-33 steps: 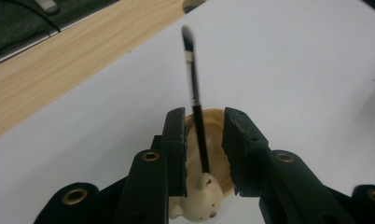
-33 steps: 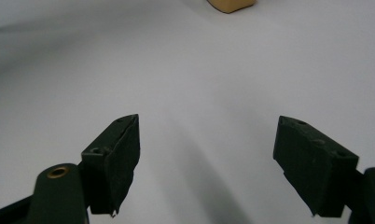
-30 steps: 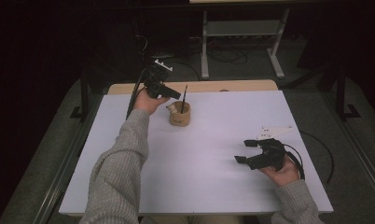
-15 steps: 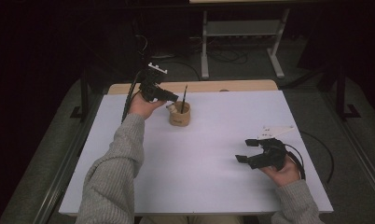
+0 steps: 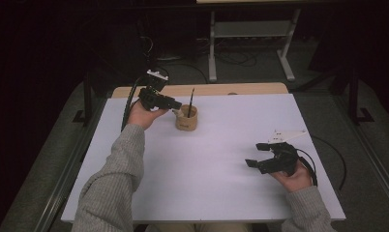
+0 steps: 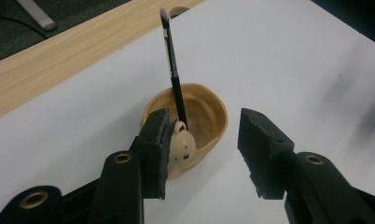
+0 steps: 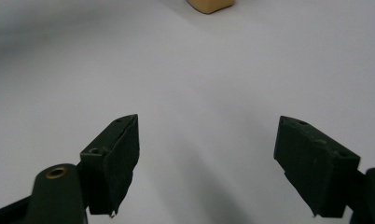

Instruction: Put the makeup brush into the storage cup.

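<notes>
Left gripper view: small tan ceramic cup [image 6: 195,126] with upright black brush [image 6: 172,65] is seen just ahead of left gripper [image 6: 202,149], jaws just opened, nothing clamped; right gripper [image 5: 267,154] is held apart, empty, well off.

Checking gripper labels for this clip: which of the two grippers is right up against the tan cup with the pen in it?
The left gripper, at the far left of the table beside the tan cup. The right gripper sits apart, over bare white table near the right edge.
</notes>
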The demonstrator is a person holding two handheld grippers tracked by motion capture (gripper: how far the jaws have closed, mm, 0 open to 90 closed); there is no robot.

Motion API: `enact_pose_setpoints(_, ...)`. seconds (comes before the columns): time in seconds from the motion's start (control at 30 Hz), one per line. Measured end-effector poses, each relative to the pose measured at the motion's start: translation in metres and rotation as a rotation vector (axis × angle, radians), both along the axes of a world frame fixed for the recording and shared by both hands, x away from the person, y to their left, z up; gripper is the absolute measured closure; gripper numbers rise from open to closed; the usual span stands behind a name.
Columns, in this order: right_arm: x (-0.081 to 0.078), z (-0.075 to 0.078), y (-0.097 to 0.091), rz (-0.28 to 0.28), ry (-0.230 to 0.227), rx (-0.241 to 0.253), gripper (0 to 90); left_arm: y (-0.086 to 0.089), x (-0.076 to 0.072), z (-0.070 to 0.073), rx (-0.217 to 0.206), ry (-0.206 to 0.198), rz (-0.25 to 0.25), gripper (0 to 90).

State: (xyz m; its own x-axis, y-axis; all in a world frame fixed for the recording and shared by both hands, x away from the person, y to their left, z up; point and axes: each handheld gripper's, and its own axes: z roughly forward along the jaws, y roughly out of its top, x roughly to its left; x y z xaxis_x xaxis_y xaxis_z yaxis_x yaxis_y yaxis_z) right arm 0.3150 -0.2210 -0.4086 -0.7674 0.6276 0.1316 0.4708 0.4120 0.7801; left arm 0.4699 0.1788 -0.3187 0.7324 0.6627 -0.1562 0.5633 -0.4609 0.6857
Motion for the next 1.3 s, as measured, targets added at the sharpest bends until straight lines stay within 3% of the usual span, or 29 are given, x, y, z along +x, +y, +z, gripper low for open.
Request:
enact_pose_setpoints(0.2, 0.0, 0.0, 0.0, 0.005, -0.006, 0.011, 20.9, 0.004, -0.008, -0.001, -0.036, 0.007, 0.012, 48.7)
enact_pose_setpoints(0.33, 0.001, 0.001, 0.0, 0.005, 0.0, 0.016, 20.9, 0.004, -0.012, -0.001, -0.02, 0.009, -0.007, 44.4)
enact_pose_setpoints(0.43, 0.001, 0.0, 0.0, 0.002, 0.006, 0.009, 20.7, 0.003, -0.016, -0.003, -0.041, 0.007, 0.001, 41.1)
enact_pose_setpoints(0.47, 0.002, 0.0, 0.0, 0.0, 0.004, 0.012, 20.7, 0.004, -0.016, -0.004, -0.018, 0.005, -0.017, 39.2)
enact_pose_setpoints(0.57, 0.002, 0.0, 0.0, -0.003, 0.007, 0.016, 20.7, 0.003, -0.02, -0.01, -0.025, 0.025, -0.024, 35.8)
enact_pose_setpoints(0.67, 0.002, -0.002, 0.0, -0.001, 0.012, 0.006, 20.7, 0.005, -0.023, -0.01, -0.01, 0.013, -0.039, 35.0)
enact_pose_setpoints(0.77, 0.001, -0.001, 0.0, -0.008, 0.006, 0.003, 20.7, 0.004, -0.027, -0.009, -0.04, 0.006, -0.027, 34.4)
enact_pose_setpoints(0.87, 0.001, -0.001, 0.0, -0.009, 0.0, 0.004, 20.7, 0.002, -0.032, -0.007, -0.027, -0.004, -0.038, 34.1)
enact_pose_setpoints(1.3, 0.001, 0.0, -0.002, -0.017, -0.002, 0.006, 20.7, 0.004, -0.048, -0.004, -0.044, -0.036, -0.06, 31.3)
